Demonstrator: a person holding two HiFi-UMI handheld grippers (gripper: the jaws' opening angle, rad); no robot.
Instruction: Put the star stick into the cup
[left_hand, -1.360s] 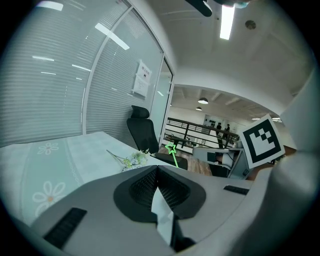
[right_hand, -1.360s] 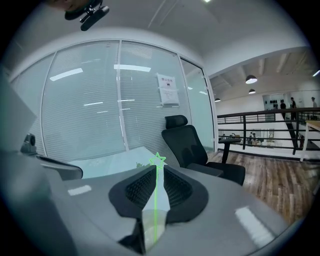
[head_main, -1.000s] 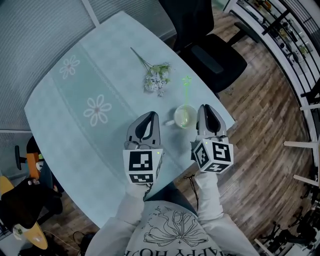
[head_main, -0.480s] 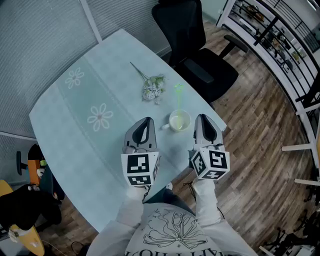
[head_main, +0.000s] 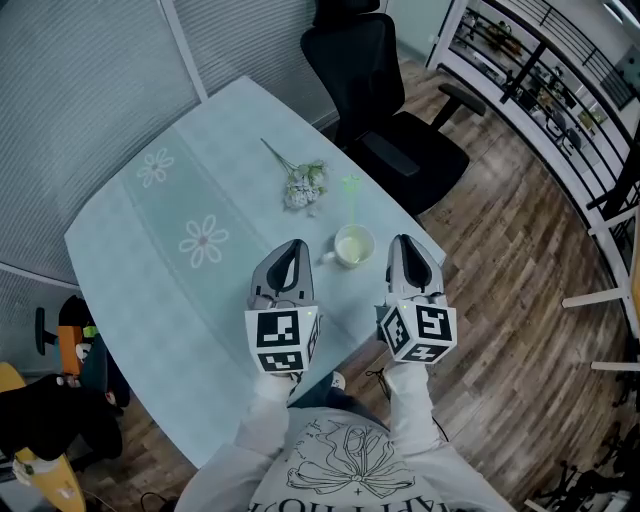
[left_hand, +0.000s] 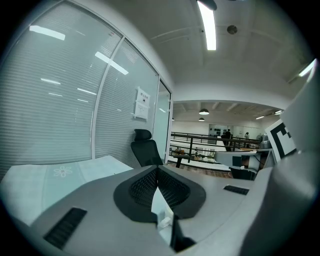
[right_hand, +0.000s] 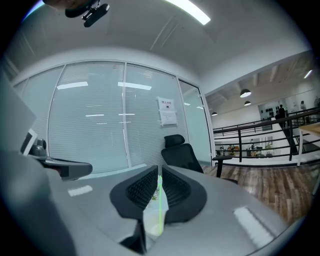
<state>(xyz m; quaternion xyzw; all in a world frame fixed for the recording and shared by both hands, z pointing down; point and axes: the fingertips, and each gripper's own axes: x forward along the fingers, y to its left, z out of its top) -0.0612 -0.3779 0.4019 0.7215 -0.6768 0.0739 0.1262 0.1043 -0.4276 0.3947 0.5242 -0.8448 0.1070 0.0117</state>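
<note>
A pale cup (head_main: 352, 246) stands on the light blue table (head_main: 150, 250) near its right edge. The green star stick (head_main: 350, 200) stands in the cup, its star end up. My left gripper (head_main: 291, 245) hovers left of the cup, jaws together with nothing in them (left_hand: 158, 169). My right gripper (head_main: 404, 241) hovers right of the cup, apart from it, also closed. In the right gripper view, the stick (right_hand: 160, 210) and the cup (right_hand: 150, 222) show through the thin slit between the jaws of the right gripper (right_hand: 160, 172).
A small bunch of pale flowers (head_main: 303, 185) lies on the table beyond the cup. A black office chair (head_main: 385, 110) stands at the table's far right side. Wooden floor (head_main: 520, 300) lies to the right, and the table edge runs just under both grippers.
The head view has shifted slightly. The right gripper has drawn a little away from the cup. The stick stays standing in the cup, and the left gripper keeps its place.
</note>
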